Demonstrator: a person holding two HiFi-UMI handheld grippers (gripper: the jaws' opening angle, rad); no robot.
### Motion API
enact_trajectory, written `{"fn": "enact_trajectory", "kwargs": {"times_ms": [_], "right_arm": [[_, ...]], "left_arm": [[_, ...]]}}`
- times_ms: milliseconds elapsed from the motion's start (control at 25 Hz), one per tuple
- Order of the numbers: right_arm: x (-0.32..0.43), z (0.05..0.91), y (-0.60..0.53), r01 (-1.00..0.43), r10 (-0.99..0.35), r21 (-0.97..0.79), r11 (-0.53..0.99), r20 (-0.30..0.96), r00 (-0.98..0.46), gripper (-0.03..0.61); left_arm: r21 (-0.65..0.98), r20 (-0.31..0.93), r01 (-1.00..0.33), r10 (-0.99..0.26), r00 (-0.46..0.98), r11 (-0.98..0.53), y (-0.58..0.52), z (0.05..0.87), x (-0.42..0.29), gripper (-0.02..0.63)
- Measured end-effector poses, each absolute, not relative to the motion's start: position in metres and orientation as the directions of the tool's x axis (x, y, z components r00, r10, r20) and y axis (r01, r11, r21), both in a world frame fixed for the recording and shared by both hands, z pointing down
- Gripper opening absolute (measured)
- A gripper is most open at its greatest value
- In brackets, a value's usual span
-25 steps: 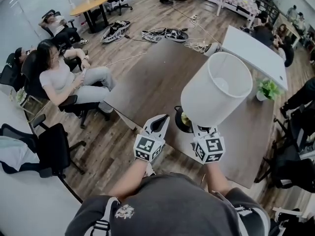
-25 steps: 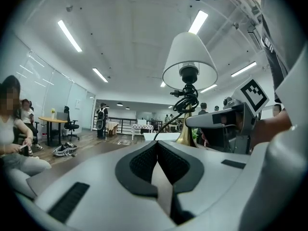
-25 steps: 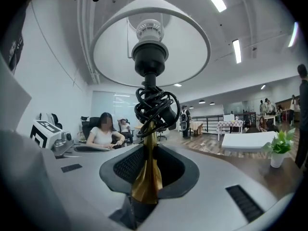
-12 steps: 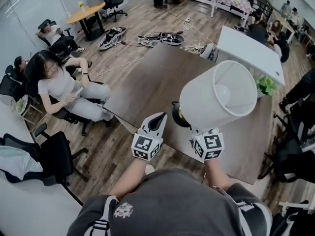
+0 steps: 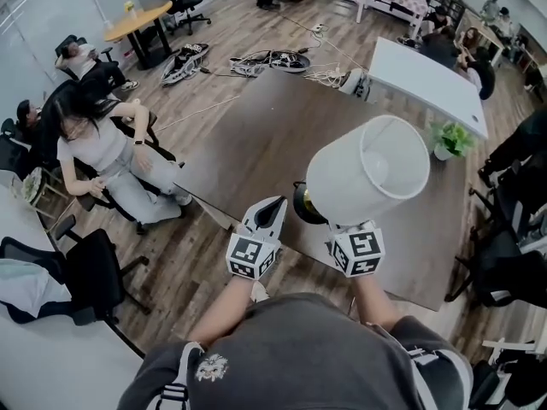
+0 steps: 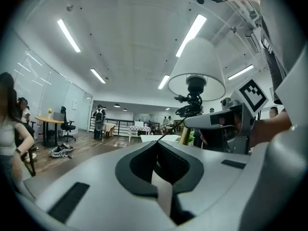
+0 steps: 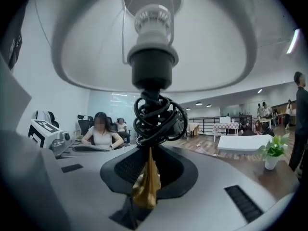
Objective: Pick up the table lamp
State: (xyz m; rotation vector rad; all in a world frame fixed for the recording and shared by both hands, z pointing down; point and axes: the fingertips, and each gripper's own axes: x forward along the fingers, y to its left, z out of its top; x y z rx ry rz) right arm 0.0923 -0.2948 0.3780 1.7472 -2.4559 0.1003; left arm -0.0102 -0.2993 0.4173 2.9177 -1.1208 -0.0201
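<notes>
The table lamp has a white shade [image 5: 367, 173] and a dark round base [image 5: 305, 203] over the near edge of the brown table [image 5: 256, 135]; it leans a little. My right gripper [image 5: 344, 226] sits under the shade. Its jaws are closing on the lamp's gold stem [image 7: 147, 182], which is pinched between them just below a black coiled cord [image 7: 156, 119] and the socket [image 7: 150, 71]. My left gripper [image 5: 273, 212] is beside the base, to its left, shut and holding nothing [image 6: 155, 143]. In the left gripper view the shade [image 6: 197, 66] stands at the upper right.
A small potted plant [image 5: 449, 139] stands on the table's far right. Behind it stands a white table [image 5: 427, 75]. People sit on office chairs at the left [image 5: 102, 152], cables lie on the wooden floor [image 5: 273, 58], and a black chair [image 5: 85, 263] is near left.
The shade has tipped slightly and its base has edged left. Both grippers have kept their places. The seated person at left has shifted in the chair.
</notes>
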Motion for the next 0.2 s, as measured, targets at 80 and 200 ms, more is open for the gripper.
{"fn": "enact_trajectory", "kwargs": {"times_ms": [80, 200], "right_arm": [[0.090, 0.389, -0.296, -0.942, -0.932, 0.026, 0.334, 0.160, -0.326, 0.087], [0.089, 0.414, -0.300, -0.941, -0.928, 0.041, 0.336, 0.184, -0.324, 0.086]], "left_arm": [[0.029, -0.008, -0.670, -0.670, 0.742, -0.742, -0.297, 0.422, -0.011, 0.009], [0.050, -0.004, -0.669, -0.670, 0.742, -0.741, -0.291, 0.435, -0.011, 0.009]]}}
